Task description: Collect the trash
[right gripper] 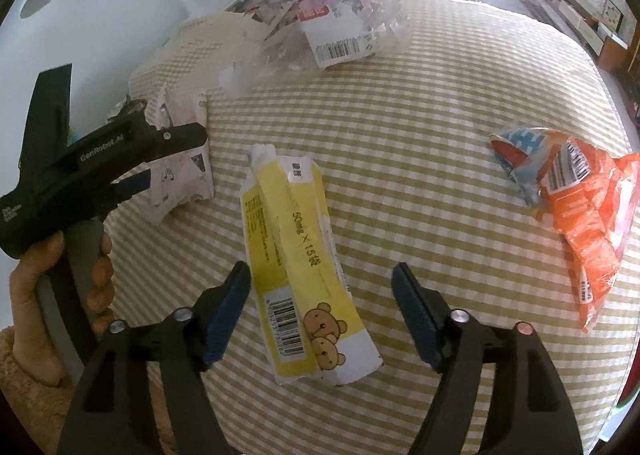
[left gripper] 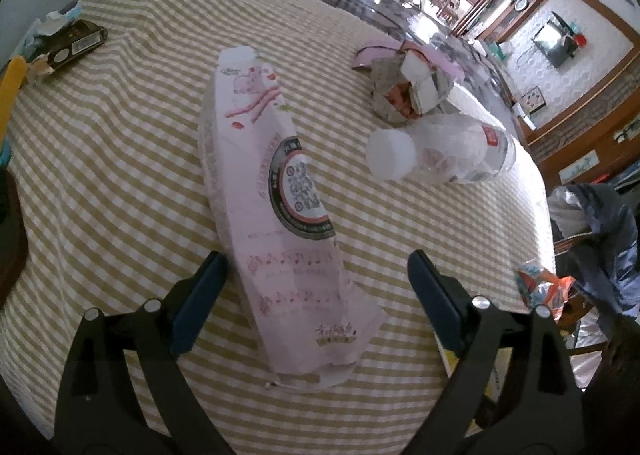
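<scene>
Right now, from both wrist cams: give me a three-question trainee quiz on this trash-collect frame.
1. True or false: the left gripper is closed on the pink wrapper.
2. Which item lies between the open fingers of the right gripper? A) orange snack bag B) yellow carton with bear print C) clear plastic bottle
3. Fill in: the table is covered by a ____ cloth.

Key: 1 false, both grippers are open. 2 B. 3 tan-and-white checked.
</scene>
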Motion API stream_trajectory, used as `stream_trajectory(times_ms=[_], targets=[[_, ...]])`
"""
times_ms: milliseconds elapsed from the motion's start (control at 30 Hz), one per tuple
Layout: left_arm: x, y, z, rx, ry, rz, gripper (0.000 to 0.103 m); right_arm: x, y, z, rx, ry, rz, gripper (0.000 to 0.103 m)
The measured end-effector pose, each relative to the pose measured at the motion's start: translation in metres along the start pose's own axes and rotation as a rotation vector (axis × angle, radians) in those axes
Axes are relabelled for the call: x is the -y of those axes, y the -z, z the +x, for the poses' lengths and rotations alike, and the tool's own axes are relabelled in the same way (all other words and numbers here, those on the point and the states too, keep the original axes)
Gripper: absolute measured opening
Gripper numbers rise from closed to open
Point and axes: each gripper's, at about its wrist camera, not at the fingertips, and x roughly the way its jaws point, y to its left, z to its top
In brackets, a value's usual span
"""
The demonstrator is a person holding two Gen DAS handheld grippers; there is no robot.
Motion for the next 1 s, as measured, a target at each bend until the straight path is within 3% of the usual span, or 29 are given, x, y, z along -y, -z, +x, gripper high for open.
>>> stream_trajectory(times_ms=[33,100,233,400,700,1000], targets=[[0.0,0.0,0.0,0.003,-0.003,0.004,0.084,-0.001,0.0,0.001,-0.003,0.003,-0.005,0.074],[0.002,0.0,0.001,0.002,-0.011,0.017,0.066,-0.005,0.001,0.003,-0.007,0.014,-0.022,0.074],[0.006,0.001,0.0,0.007,-0.014,0.045,0.06,-0.011,0.003,0.007,-0.011,0.032,-0.049,0.072],[0.008,0.0,0.001,-0.001,0.011,0.048,0.053,-0.015,0.008,0.005,-0.007,0.008,-0.046,0.05],[0.011,-0.001,-0.028,0.088,0.077,0.055,0.052,-0.009,0.016,-0.016,0.05,-0.015,-0.013,0.044],[0.031,0.006,-0.056,0.196,0.06,0.152,0.051,0.003,0.025,-0.04,0.114,-0.032,0.048,0.044]])
